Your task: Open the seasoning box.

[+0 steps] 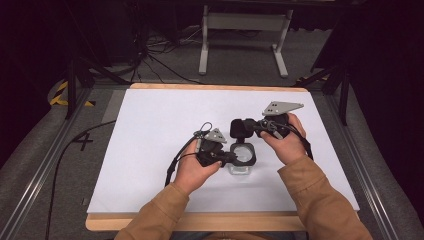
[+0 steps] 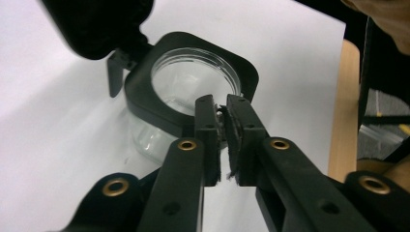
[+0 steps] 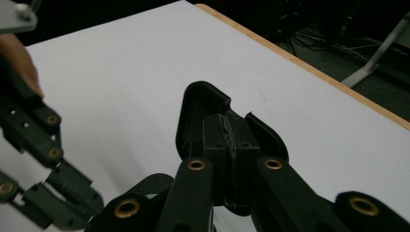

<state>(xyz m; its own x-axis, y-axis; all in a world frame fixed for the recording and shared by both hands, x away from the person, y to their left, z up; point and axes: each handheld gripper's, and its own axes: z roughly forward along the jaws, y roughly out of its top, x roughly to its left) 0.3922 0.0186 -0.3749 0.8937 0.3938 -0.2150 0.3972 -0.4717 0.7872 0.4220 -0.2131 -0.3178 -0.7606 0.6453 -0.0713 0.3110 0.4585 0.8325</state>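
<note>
Lid-opening on a small clear jar with a black square collar and a hinged black lid. Best done by holding the base dead still while swinging the flap back on its hinge, without tipping the glass or dragging it across the white table sheet. Left gripper closed tight on the near edge of the collar; in the left gripper view, pads pinching a thin bit of rim, glass mouth just beyond the fingertips and slightly to their left, hinge and raised flap on the far side of the opening. Narrow purchase, by the look of it, so worth keeping the squeeze firm and the wrist level to avoid slipping off the lip. Right gripper clamped on the lid, fingertips buried in the flap's hollow underside in the right gripper view, lid standing tilted up past the fingers and well clear of the sheet below. Jar itself sitting just below and in front of the right fingertips, touching the left ones. Advisable to follow the arc of the hinge rather than pull straight away, since a straight tug would likely lift the whole jar against the left grip. Also sensible to stop once the flap rests fully back, leaving the mouth unobstructed. Both hands near the middle of the sheet, close together, jar between them.
</note>
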